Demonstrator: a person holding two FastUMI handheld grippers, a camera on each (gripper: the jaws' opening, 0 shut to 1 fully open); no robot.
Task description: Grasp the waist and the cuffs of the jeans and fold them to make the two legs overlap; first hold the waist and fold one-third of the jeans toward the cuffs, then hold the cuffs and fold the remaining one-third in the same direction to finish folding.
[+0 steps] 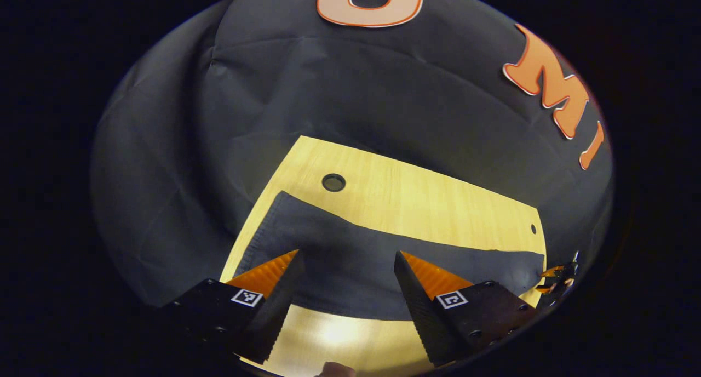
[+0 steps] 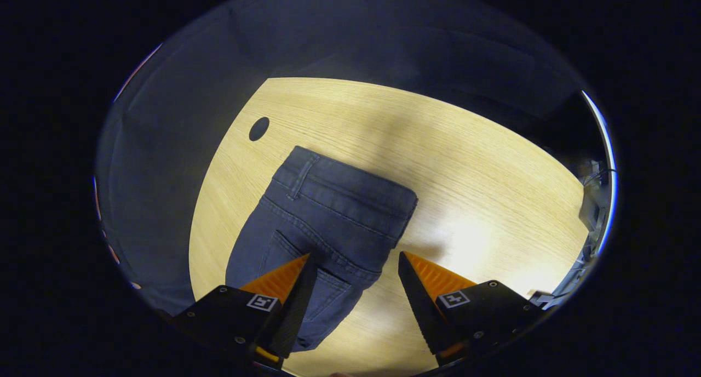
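Observation:
Dark jeans (image 1: 350, 273) lie flat as one long band across the wooden table (image 1: 416, 196). Their cuff end (image 1: 276, 212) is at the left in the left gripper view. My left gripper (image 1: 348, 253) hovers open above the leg cloth and holds nothing. In the right gripper view the waist (image 2: 350, 193), with a belt loop and a back pocket, lies ahead. My right gripper (image 2: 356, 253) stands open over the seat of the jeans (image 2: 306, 240), just short of the waistband. The right gripper (image 1: 556, 278) also appears small at the far right of the left gripper view.
A round cable hole (image 1: 333, 182) is cut in the table beyond the jeans, and it also appears in the right gripper view (image 2: 259, 129). Bare wood (image 2: 482, 201) stretches to the right of the waist. The booth's black cloth wall (image 1: 339, 86) hangs behind the table.

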